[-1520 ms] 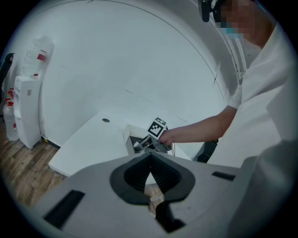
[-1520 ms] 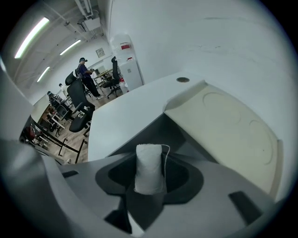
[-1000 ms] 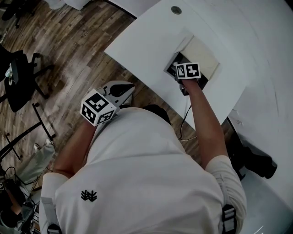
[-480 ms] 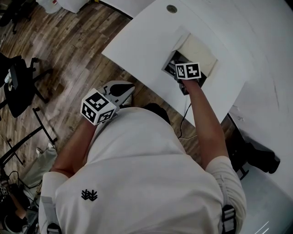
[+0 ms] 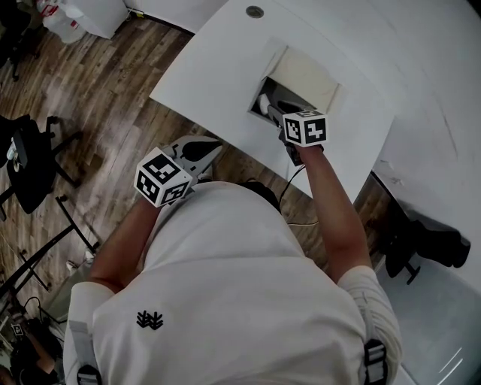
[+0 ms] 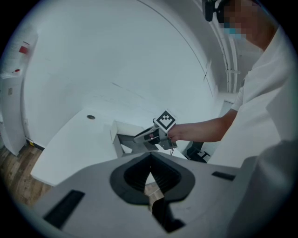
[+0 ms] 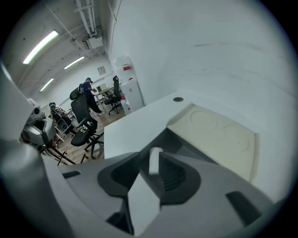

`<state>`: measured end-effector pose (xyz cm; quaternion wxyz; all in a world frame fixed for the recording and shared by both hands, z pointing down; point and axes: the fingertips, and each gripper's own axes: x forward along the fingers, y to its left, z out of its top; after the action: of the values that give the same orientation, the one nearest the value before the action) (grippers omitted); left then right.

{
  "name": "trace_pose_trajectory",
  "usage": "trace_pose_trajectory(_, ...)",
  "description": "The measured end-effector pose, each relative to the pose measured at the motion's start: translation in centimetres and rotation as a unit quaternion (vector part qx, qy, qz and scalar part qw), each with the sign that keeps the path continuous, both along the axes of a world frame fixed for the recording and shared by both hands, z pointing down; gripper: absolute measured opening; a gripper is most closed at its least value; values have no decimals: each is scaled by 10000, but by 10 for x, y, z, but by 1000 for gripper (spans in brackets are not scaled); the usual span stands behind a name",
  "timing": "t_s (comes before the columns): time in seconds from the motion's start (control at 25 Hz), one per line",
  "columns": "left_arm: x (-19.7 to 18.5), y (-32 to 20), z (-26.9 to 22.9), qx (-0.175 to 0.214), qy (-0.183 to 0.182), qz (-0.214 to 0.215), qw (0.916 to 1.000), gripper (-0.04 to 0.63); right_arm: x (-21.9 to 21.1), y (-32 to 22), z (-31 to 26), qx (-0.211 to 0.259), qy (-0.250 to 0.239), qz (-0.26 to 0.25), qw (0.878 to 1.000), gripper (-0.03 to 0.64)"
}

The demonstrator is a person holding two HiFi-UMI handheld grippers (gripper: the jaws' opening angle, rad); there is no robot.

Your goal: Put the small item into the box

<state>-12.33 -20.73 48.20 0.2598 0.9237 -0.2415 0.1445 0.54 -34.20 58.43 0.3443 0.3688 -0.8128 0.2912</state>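
Observation:
A shallow box (image 5: 264, 81) with its cream lid (image 5: 304, 71) flipped back sits on the white table (image 5: 210, 68). A small white item (image 5: 263, 104) lies inside the box near its left front corner. My right gripper (image 5: 272, 107) hovers over the box's front edge; its jaws are closing and press on nothing. In the right gripper view the item (image 7: 155, 161) shows through the gap between the jaws, with the lid (image 7: 219, 135) behind. My left gripper (image 5: 214, 147) is held against the person's body over the floor, shut and empty. It (image 6: 150, 162) looks toward the box (image 6: 118, 135).
A round grommet (image 5: 255, 11) is set in the table beyond the box. A cable (image 5: 289, 203) hangs below the table edge. Office chairs (image 5: 30, 150) stand on the wooden floor at left, and another chair base (image 5: 425, 244) at right. People (image 7: 88, 88) are far off.
My right gripper has drawn back out of the box toward the table's front edge, and the white item now shows lying in the box. The left gripper has stayed put.

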Motion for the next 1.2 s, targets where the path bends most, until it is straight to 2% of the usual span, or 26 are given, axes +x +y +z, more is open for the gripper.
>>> trace_pose_trajectory(0.12, 21, 4, 1, 11, -13, 138, 9999, 8, 11, 20, -15, 236, -22, -112, 9997, 55)
trace_pose_trajectory(0.24, 43, 8, 0, 43, -19, 208, 9998, 7, 22, 45, -26, 342, -177, -193, 9991, 20)
trace_pose_trajectory(0.8, 137, 42, -7, 131, -102, 155, 9997, 7, 88, 162, -60, 484, -947, -442, 9933, 7)
trace_pose_trajectory(1.2, 167, 74, -3, 112, -302, -169, 9993, 6, 122, 202, -70, 634, -1232, -720, 9877, 6)
